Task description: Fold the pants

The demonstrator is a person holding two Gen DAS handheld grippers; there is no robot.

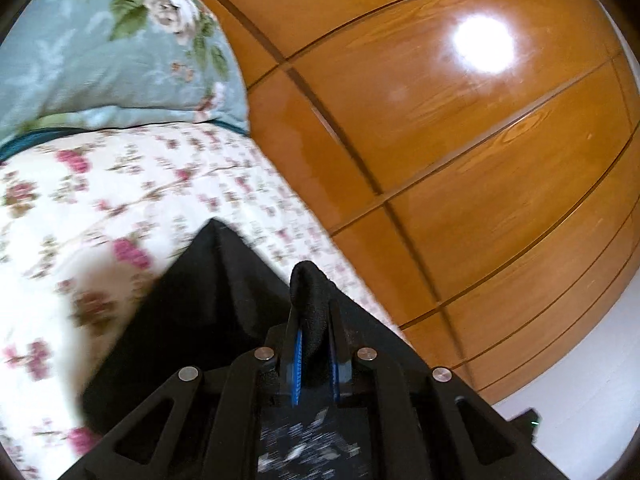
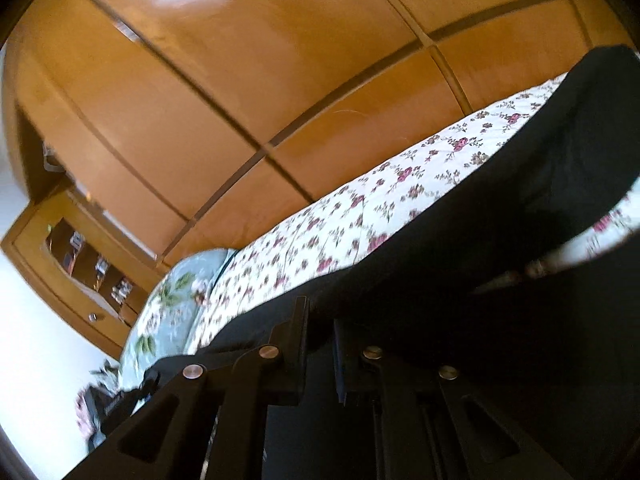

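Observation:
The black pants [image 1: 200, 304] are lifted off a bed with a white floral cover [image 1: 120, 200]. My left gripper [image 1: 314, 320] is shut on a bunched edge of the pants, which sticks up between its fingers. In the right wrist view the pants [image 2: 500, 216] stretch from the upper right down to my right gripper [image 2: 320, 320], whose jaws stand narrow with black cloth between them. Its fingertips are partly hidden by the cloth.
A large glossy wooden wardrobe [image 1: 460, 140] stands beside the bed and shows a bright light reflection. A teal floral pillow [image 1: 112, 48] lies at the head of the bed. Wooden shelves [image 2: 88, 268] and dark items [image 2: 112, 400] lie beyond the pillow end.

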